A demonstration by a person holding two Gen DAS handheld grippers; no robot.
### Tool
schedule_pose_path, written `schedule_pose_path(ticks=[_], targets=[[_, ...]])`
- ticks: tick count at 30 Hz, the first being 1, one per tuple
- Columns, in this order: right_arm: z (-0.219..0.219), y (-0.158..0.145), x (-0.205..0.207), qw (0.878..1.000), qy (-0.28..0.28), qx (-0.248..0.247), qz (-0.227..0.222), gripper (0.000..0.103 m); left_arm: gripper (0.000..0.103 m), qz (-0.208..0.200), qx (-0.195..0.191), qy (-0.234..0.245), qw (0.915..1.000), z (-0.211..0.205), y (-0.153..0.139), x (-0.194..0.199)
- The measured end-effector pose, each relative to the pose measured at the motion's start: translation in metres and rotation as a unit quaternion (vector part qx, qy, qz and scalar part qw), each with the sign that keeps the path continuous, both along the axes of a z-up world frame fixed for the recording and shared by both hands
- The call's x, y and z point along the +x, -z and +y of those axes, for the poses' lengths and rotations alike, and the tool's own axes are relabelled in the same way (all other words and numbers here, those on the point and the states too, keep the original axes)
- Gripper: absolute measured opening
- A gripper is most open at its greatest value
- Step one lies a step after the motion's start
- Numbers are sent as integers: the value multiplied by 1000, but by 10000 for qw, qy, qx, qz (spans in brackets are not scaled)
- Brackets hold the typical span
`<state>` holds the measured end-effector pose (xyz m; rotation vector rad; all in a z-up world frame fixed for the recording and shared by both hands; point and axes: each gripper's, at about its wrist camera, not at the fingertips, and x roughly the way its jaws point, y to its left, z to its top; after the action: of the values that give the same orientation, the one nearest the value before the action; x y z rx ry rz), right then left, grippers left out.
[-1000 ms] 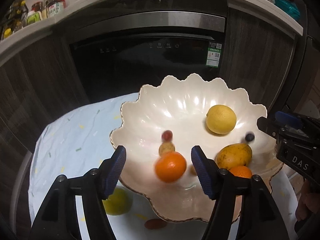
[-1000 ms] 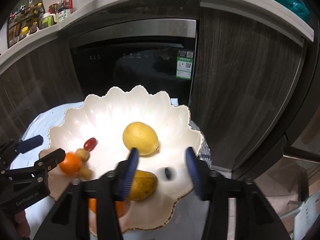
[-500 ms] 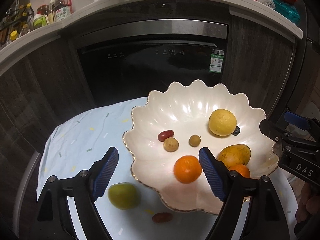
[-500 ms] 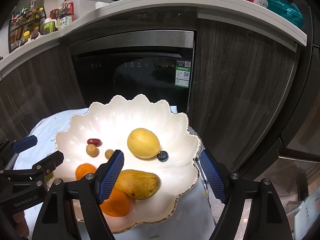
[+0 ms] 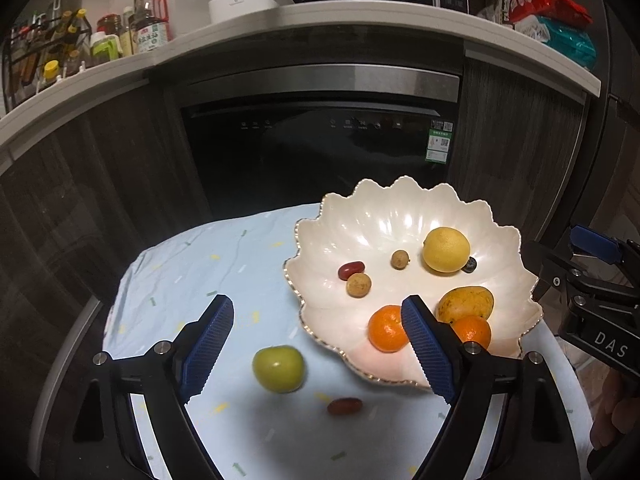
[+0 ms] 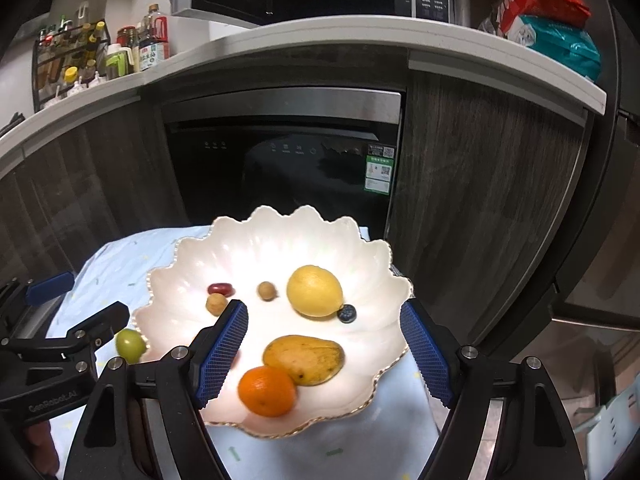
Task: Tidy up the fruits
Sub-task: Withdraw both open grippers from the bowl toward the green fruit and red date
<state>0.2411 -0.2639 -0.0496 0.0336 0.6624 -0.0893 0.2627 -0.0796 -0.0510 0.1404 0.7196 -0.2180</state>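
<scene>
A second ago an orange (image 5: pixel 386 328) sat blurred between the fingers of my left gripper (image 5: pixel 318 350) and a blueberry (image 6: pixel 346 313) between those of my right gripper (image 6: pixel 324 354). Now both fruits lie in the white bowl (image 5: pixel 400 216) and both pairs of jaws stand wide with nothing between them; the right opened first and then held, while the left went on widening a little. So two more fruits are delivered, I judge.

Since then both views have drawn back and up from the bowl — more of the blue cloth (image 5: pixel 192 264) shows now. Both grippers point slanting down toward the table, the left one over the cloth, the right one over the near rim of the bowl.

What is left outside: a green fruit (image 5: pixel 278 368) and a small red date (image 5: pixel 345 405) on the cloth, just beside the bowl — my left gripper is nearest to them.
</scene>
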Motion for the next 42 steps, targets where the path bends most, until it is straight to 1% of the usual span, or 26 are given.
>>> schedule_pose_path(ticks=[9,18,26,33,42], targets=[[21,-16,-20,9998,-145,-27,-140,79,86,-139,-11,-125,9998,23,-15,-24],[44,-21,-39,9994,-289,-36,-170,79,86,-130,-19,-228,9997,46,-16,-47],[68,-17,-52,9988,-462,-67,-124,79,86,-111,-15,-332,9994,67,-11,-65],[85,-9,-60,9982,-594,-86,-73,79,86,-82,-24,-329,9994,84,-4,-75],[103,4,-62,9977,-673,-57,-1,79,86,-48,-61,-51,10000,96,8,-75]])
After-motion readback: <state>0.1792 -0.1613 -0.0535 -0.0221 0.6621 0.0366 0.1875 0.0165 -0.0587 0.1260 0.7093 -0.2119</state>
